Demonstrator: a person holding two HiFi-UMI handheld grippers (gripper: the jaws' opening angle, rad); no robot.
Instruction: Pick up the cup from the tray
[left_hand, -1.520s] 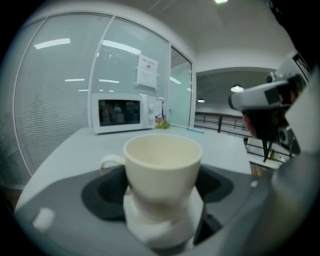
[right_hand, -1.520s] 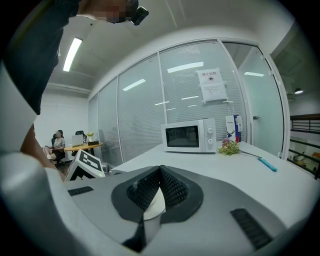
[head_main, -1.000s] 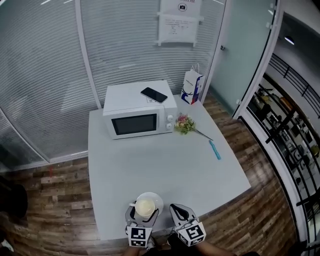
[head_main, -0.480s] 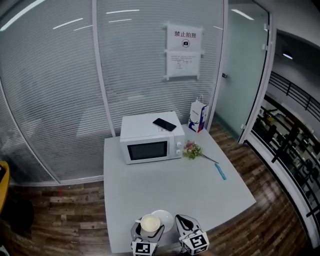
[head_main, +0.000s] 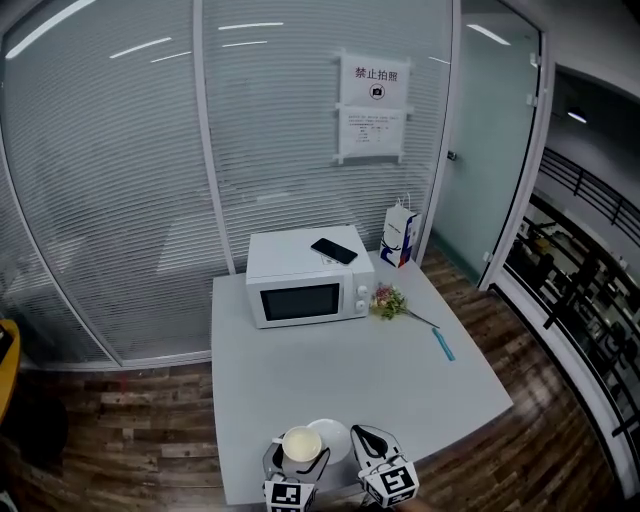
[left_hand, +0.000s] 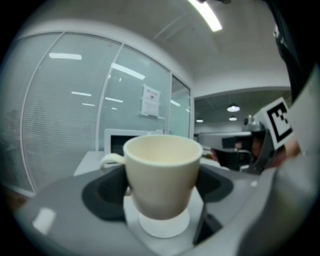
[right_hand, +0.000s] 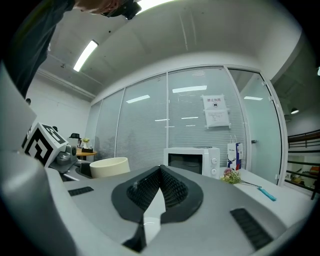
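Note:
A cream cup with a handle sits between the jaws of my left gripper, which is shut on it, at the table's near edge. In the left gripper view the cup fills the middle, upright, handle to the left. The round white tray lies on the table just right of and behind the cup. My right gripper is beside the tray, shut with nothing in it; in the right gripper view its pads meet, and the cup shows at the left.
A white microwave stands at the back of the grey table with a black phone on top. To its right are a paper bag, a small bunch of flowers and a blue pen. Glass walls stand behind.
The head view has lifted, so the table now sits lower in the picture. The cup in my left gripper has come off the tray's middle to its left side.

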